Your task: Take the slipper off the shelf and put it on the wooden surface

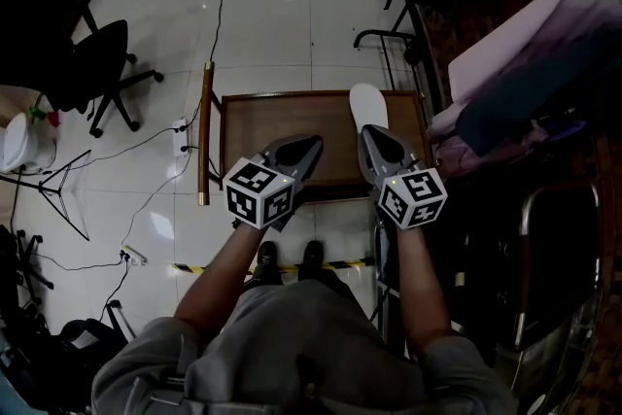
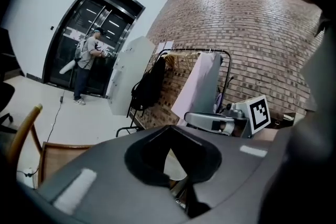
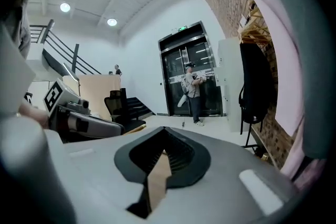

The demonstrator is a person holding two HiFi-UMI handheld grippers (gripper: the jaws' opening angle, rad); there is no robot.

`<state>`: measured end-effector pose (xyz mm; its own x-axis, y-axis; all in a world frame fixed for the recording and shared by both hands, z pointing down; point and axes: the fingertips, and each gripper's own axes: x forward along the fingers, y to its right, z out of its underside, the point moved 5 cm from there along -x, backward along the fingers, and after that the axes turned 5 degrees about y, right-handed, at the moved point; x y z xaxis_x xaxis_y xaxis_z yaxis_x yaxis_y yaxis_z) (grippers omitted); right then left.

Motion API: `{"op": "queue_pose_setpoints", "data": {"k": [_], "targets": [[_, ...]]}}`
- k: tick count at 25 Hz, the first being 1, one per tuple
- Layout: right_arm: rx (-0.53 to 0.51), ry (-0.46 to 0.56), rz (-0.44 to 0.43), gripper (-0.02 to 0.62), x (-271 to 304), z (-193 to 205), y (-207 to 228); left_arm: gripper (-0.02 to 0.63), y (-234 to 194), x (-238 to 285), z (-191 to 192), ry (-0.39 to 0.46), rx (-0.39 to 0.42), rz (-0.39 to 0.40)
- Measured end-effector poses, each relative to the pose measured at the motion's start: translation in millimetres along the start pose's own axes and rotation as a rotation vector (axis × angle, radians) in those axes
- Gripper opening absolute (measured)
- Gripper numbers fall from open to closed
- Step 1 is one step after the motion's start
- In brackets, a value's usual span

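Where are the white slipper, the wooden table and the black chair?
white slipper point(image 1: 367, 104): head view, middle of its pale top.
wooden table point(image 1: 277, 136): head view, bare part of the tabletop.
black chair point(image 1: 94, 61): head view, its seat area.

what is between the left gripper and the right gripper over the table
Only the bare wooden surface, as the head view shows. The white slipper lies past the right gripper, not between it and the left gripper.
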<state>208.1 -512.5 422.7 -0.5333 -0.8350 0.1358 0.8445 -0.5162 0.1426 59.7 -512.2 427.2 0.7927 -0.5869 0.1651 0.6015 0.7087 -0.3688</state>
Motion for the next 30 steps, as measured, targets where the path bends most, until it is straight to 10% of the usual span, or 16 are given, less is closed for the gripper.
{"op": "queue_pose_setpoints", "data": {"k": [30], "targets": [[-0.021, 0.140, -0.030, 0.000, -37, -74, -85, 0.003, 40, -52, -55, 0.059, 0.065, 0.127]]}}
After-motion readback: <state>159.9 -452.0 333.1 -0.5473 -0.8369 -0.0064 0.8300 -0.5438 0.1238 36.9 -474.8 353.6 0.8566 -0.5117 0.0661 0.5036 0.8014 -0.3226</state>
